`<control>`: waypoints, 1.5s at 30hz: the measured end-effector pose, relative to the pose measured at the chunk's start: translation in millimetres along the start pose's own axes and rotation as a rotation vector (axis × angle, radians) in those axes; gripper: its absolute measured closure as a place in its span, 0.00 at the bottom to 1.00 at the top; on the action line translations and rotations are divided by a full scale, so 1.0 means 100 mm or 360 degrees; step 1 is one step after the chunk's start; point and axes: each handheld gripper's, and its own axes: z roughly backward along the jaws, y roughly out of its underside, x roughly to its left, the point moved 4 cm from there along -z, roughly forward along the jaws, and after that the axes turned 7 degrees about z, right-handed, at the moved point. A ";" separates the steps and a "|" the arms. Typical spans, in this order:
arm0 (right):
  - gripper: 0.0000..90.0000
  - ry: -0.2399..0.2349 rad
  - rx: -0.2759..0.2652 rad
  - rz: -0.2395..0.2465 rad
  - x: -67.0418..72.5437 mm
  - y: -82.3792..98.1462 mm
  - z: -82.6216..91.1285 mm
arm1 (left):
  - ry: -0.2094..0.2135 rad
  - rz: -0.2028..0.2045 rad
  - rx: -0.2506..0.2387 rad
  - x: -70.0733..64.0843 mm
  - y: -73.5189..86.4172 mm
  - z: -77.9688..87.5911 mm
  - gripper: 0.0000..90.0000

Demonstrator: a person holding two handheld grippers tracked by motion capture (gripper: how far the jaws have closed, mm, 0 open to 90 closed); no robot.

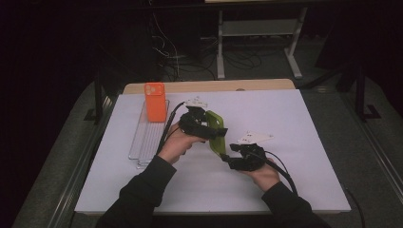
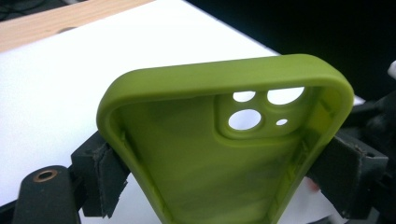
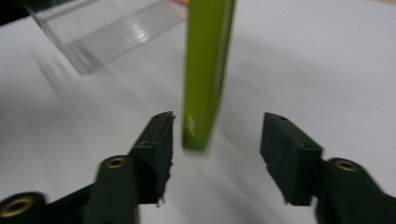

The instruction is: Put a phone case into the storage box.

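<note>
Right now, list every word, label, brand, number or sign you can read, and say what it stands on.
None can be read. The green phone case, the orange phone case and the clear tray show no print. A pale mark on the green case's edge in the right gripper view is too blurred to read.

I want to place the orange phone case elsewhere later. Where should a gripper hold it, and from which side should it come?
The orange phone case stands upright at the far end of the clear tray. Probably best to come from above and close the jaws across its two long side edges near the top, below the camera bump: they are parallel, narrow and free, while its foot sits in the tray.
</note>
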 end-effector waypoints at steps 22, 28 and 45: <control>0.00 0.0193 0.0159 -0.0013 -0.47 0.56 0.60 | -0.0408 0.0008 0.0161 0.55 -0.51 0.81 0.16; 0.00 0.0227 0.0147 -0.0027 -0.54 0.62 0.67 | -0.0528 0.0062 0.0128 0.73 -0.65 1.04 0.16; 0.00 0.0240 0.0147 -0.0037 -0.55 0.62 0.68 | -0.0878 0.0268 0.0159 1.30 -0.61 1.21 0.16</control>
